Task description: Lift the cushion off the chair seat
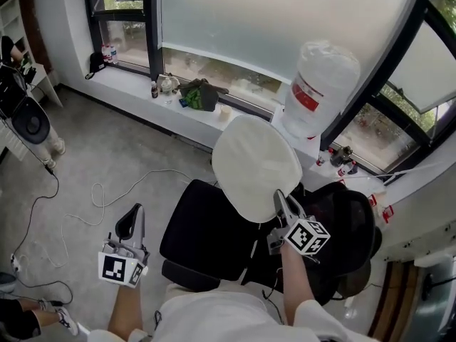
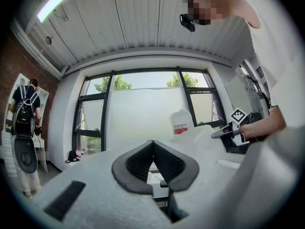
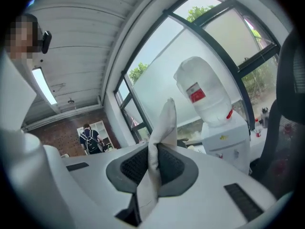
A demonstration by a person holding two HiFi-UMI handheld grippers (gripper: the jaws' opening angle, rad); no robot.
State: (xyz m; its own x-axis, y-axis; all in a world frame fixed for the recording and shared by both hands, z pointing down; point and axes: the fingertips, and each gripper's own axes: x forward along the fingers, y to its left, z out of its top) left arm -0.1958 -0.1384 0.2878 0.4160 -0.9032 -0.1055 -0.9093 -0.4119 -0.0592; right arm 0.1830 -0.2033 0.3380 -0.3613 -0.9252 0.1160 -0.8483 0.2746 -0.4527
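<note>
A round white cushion (image 1: pixel 255 164) hangs clear above the black chair seat (image 1: pixel 206 235). My right gripper (image 1: pixel 279 199) is shut on the cushion's near edge. In the right gripper view the white fabric (image 3: pixel 163 123) stands up, pinched between the dark pads (image 3: pixel 133 166). My left gripper (image 1: pixel 130 224) is out to the left of the chair, over the floor. Its jaws meet with nothing between them in the left gripper view (image 2: pixel 153 145). That view also shows the right gripper (image 2: pixel 228 130) off to the right.
The chair's black backrest (image 1: pixel 350 223) is to the right of the seat. Behind it a water dispenser with a big bottle (image 1: pixel 322 84) stands by the window. Bottles and a bag (image 1: pixel 199 94) sit on the sill. Cables (image 1: pixel 92 191) trail on the floor. A person with a backpack (image 2: pixel 24 109) stands far left.
</note>
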